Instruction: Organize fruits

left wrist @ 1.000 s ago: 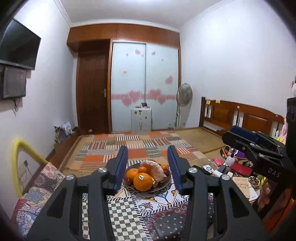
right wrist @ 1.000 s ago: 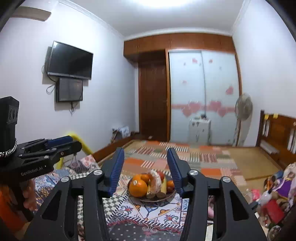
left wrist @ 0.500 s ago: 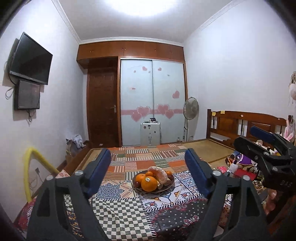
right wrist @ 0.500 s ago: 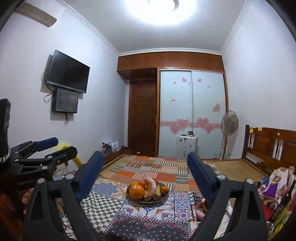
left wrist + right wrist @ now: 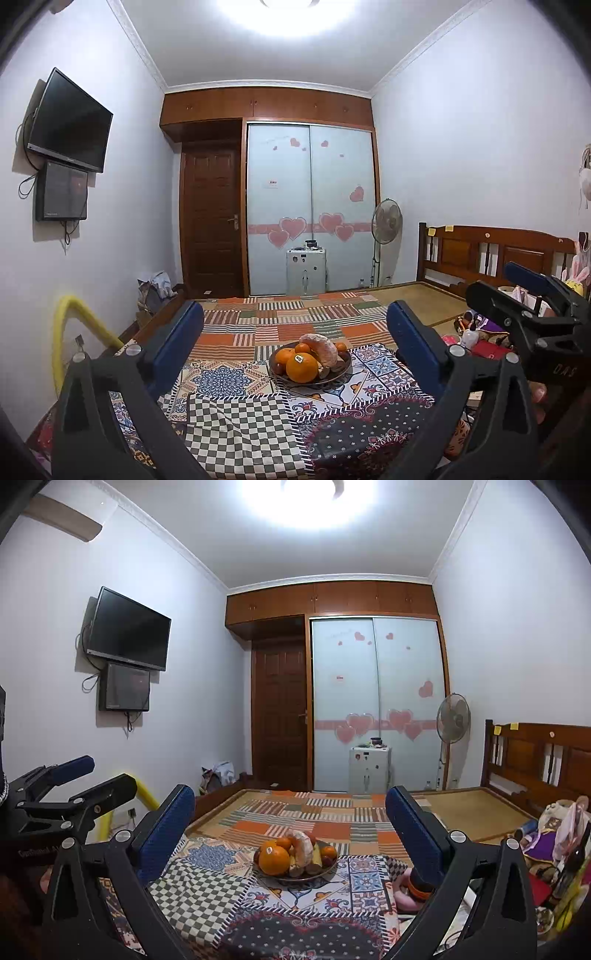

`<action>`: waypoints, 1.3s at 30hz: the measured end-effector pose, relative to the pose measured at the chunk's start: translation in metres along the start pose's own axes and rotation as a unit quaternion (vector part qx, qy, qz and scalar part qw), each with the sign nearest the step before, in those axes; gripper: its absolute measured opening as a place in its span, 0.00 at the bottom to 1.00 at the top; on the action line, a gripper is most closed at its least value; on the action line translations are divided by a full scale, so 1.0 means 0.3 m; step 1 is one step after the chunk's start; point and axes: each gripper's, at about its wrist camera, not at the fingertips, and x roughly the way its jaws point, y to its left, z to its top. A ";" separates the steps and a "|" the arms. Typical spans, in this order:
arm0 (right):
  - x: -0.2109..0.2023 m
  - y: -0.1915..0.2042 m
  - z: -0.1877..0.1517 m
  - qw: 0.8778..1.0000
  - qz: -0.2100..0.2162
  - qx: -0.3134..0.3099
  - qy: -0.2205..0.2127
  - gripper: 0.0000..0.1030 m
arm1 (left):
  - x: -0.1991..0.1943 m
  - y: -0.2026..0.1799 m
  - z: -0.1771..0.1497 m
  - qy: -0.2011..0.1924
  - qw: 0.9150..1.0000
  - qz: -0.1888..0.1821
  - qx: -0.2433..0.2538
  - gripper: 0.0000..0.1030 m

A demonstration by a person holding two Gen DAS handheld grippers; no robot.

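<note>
Left wrist view shows me my left gripper [image 5: 293, 341] spread wide with nothing between its blue pads, hanging well back from the fruit bowl [image 5: 310, 376] on the patchwork tablecloth [image 5: 236, 413]. My right gripper [image 5: 290, 823] is just as wide and just as empty. All the fruit I can see sits heaped in that dark bowl: a big stickered orange [image 5: 302, 367] at the front, smaller oranges behind, a pale peeled citrus [image 5: 325, 349] on top, and, in the right view, what look like bananas [image 5: 314, 854]. I see none loose on the cloth, so this fits either fruit already gathered or a pile yet to be sorted; I cannot judge which. Any approach would call for a level reach forward over the cloth. Room is generous in front and above, but the table's right edge drops to clutter [image 5: 476, 338], and my two grippers sit near each other, so I would keep them apart.
</note>
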 end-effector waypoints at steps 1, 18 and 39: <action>-0.002 0.000 -0.001 1.000 0.000 0.000 0.000 1.00 | 0.000 0.000 0.000 0.000 1.000 0.000 0.000 0.98; -0.017 0.007 0.009 1.000 0.000 -0.001 0.000 1.00 | -0.018 0.000 0.007 -0.001 1.000 -0.008 0.000 0.99; -0.022 0.013 0.018 1.000 0.000 -0.001 -0.001 1.00 | -0.014 0.011 0.003 0.001 1.000 -0.010 -0.004 1.00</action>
